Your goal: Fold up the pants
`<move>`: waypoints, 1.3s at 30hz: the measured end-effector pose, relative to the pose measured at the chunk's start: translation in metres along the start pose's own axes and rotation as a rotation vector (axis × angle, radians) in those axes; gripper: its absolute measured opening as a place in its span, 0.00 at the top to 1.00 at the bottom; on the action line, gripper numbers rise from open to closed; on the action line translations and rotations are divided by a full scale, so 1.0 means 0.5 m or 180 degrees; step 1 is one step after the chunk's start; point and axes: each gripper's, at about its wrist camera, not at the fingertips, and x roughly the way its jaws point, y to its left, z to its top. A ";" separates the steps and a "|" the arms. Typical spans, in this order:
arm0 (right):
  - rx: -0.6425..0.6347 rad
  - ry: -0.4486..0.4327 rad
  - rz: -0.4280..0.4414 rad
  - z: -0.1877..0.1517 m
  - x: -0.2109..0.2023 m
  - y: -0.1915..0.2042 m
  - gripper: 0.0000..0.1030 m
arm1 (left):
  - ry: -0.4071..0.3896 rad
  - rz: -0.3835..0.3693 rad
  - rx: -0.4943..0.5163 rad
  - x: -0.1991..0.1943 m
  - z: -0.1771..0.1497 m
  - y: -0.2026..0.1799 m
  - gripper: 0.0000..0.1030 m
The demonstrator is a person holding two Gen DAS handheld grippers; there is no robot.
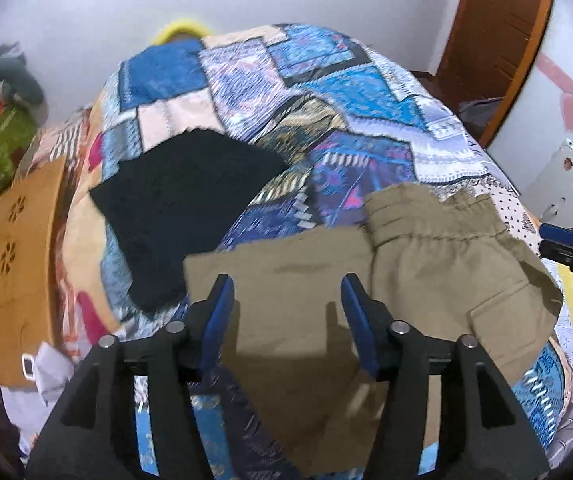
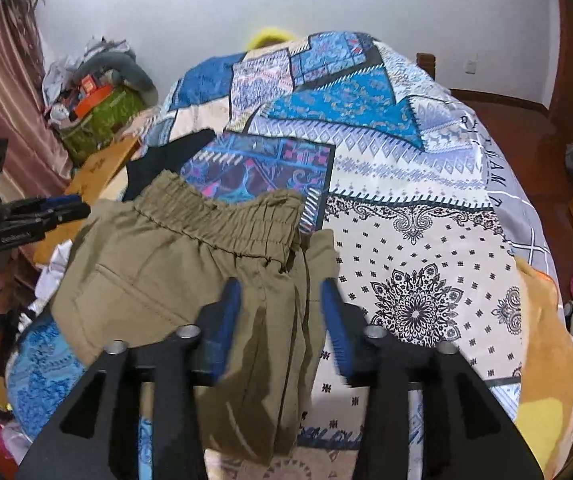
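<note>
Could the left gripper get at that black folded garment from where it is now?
Probably yes. The left gripper hangs with open jaws over the khaki pants, and the black garment lies just beyond on the patchwork bedspread, uncovered, with nothing between.

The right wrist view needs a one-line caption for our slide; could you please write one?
Right gripper open over khaki pants folded on a patchwork bedspread, left gripper at the far side.

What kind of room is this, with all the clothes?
Probably a bedroom. A bed with a patchwork bedspread fills the view, khaki pants lie on it for folding, and a pink curtain hangs beside piled-up belongings.
</note>
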 end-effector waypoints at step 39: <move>0.0658 0.0486 0.0468 -0.038 0.112 -0.064 0.41 | 0.0423 -0.0375 -0.0428 0.105 -0.043 0.054 0.33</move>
